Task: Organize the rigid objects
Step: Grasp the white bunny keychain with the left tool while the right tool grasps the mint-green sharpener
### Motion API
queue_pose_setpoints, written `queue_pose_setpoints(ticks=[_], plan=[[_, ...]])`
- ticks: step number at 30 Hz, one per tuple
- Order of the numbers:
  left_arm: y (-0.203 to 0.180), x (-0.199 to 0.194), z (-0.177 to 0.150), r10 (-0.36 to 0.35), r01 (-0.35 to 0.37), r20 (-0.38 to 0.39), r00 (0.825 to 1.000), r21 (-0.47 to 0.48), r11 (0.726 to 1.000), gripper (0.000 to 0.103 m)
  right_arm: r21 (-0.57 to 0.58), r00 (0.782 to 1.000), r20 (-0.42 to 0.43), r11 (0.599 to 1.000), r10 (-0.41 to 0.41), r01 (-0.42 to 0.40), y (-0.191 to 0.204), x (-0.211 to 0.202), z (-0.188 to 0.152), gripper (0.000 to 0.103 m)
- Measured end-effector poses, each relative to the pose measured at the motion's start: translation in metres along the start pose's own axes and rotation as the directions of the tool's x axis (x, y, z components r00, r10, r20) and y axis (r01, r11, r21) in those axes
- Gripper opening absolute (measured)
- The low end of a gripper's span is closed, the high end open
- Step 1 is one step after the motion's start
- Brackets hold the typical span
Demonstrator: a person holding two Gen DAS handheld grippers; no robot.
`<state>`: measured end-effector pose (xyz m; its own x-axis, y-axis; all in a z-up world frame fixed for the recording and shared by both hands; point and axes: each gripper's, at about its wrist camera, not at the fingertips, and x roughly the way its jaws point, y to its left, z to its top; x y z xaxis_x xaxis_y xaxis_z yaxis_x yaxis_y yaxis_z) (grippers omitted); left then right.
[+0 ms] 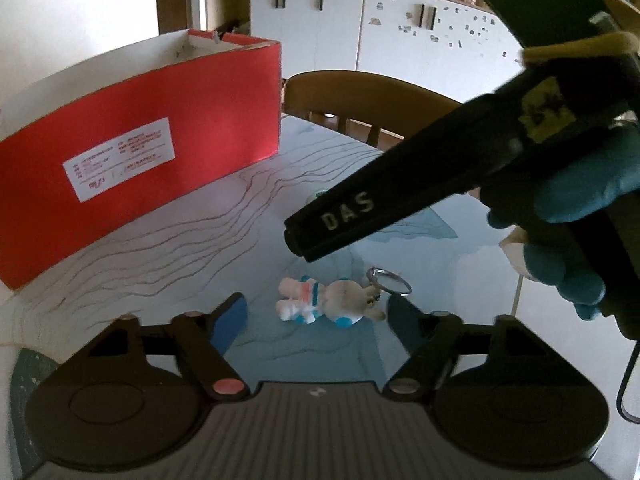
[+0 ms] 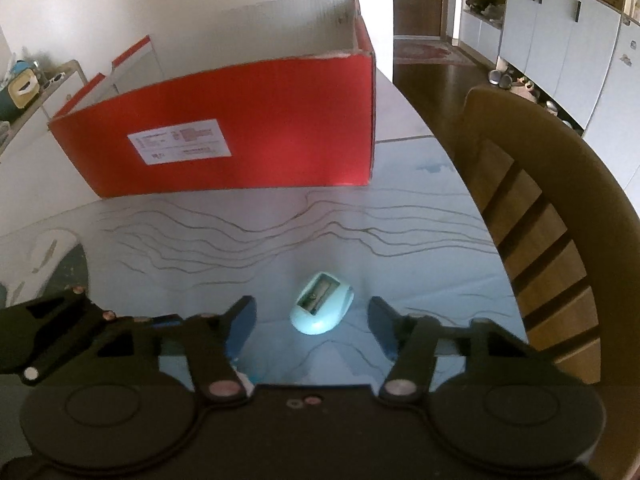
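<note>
A small rabbit keychain figure [image 1: 320, 306] with a metal ring [image 1: 390, 282] lies on the table between the fingers of my open left gripper [image 1: 316, 312]. A light blue pencil sharpener [image 2: 322, 308] lies on the table between the fingers of my open right gripper [image 2: 312, 320]. Neither gripper touches its object. An open red cardboard box [image 1: 132, 160] stands at the back left; it also shows in the right wrist view [image 2: 240, 136]. The right gripper's black body [image 1: 440, 176], held by a blue-gloved hand [image 1: 576, 216], crosses the left wrist view above the keychain.
The table [image 2: 280, 240] has a pale cover with wavy lines. A wooden chair [image 2: 552, 220] stands at the table's right edge. White cabinets [image 1: 320, 24] line the far wall. The left gripper's edge [image 2: 60, 320] shows at the lower left of the right wrist view.
</note>
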<state>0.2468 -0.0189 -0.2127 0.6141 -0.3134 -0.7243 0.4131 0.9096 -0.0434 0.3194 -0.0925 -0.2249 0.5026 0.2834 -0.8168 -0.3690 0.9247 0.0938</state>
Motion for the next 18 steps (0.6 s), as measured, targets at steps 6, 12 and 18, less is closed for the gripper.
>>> queue_pose_setpoints(ticks=[6, 12, 18], plan=[[-0.004, 0.002, 0.005, -0.009, 0.010, -0.006, 1.000, 0.054, 0.998, 0.058, -0.027, 1.000, 0.002, 0.999, -0.025, 0.025, 0.006, 0.002, 0.002, 0.049], [-0.008, 0.000, 0.005, -0.003, 0.004, -0.011, 1.000, 0.063, 0.998, 0.058, -0.043, 0.999, 0.004, 0.998, -0.053, 0.053, 0.009, 0.002, 0.002, 0.035], [-0.005, -0.004, 0.003, -0.002, 0.003, -0.023, 1.000, 0.039, 0.999, 0.058, -0.042, 0.999, 0.003, 0.998, -0.039, 0.039, 0.010, -0.002, 0.002, 0.035]])
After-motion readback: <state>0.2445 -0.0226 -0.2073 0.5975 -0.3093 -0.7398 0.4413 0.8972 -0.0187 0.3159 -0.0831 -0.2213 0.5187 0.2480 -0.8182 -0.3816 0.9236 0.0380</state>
